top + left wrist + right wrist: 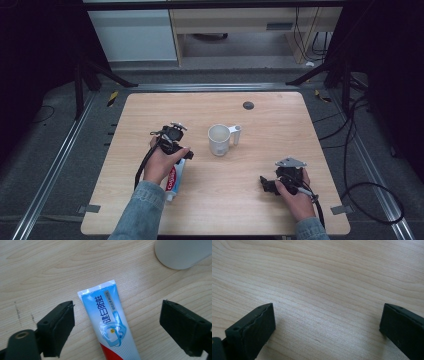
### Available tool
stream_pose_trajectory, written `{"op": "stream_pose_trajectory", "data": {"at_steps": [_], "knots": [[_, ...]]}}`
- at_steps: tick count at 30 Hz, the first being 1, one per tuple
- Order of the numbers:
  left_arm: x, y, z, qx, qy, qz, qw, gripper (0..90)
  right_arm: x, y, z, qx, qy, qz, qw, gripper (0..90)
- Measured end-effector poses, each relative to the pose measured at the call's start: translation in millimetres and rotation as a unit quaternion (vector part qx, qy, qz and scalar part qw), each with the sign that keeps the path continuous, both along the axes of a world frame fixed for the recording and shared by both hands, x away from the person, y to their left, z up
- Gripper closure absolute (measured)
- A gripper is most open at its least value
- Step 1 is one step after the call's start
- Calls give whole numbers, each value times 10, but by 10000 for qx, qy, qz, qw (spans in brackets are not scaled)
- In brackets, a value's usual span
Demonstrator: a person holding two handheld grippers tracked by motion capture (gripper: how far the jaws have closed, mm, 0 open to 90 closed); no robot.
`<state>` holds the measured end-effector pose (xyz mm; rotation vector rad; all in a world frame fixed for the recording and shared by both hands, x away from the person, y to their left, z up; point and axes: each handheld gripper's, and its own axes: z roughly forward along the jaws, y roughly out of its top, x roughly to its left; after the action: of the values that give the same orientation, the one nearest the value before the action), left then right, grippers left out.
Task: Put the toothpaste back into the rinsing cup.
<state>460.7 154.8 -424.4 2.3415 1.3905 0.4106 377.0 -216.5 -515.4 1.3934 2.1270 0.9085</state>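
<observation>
Two claws stood open. My left claw straddled the toothpaste tube flat near the worktop's left edge, ready to pinch; right claw idled empty.

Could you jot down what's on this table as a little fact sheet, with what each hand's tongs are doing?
surface: light wooden table
thing in hand's reach: blue, white and red toothpaste tube, lying flat on the wood
left tongs: open, jaws on either side of the tube, pads clear of it
right tongs: open, bare wood between the jaws
nearby: white plastic mug with a handle, upright, apart from the tube
also: small dark round spot near the table's far edge
</observation>
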Motion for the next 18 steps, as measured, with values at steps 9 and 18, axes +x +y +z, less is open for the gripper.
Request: {"op": "stream_pose_trajectory", "data": {"at_steps": [9, 18], "knots": [[-17, 50, -171, 100, 294, 68, 9995, 192, 2, -1, 1, -4, -2, 5, 10000, 4], [1, 129, -390, 43, 609, 246, 9978, 205, 1, -1, 1, -1, 0, 5, 10000, 4]]}}
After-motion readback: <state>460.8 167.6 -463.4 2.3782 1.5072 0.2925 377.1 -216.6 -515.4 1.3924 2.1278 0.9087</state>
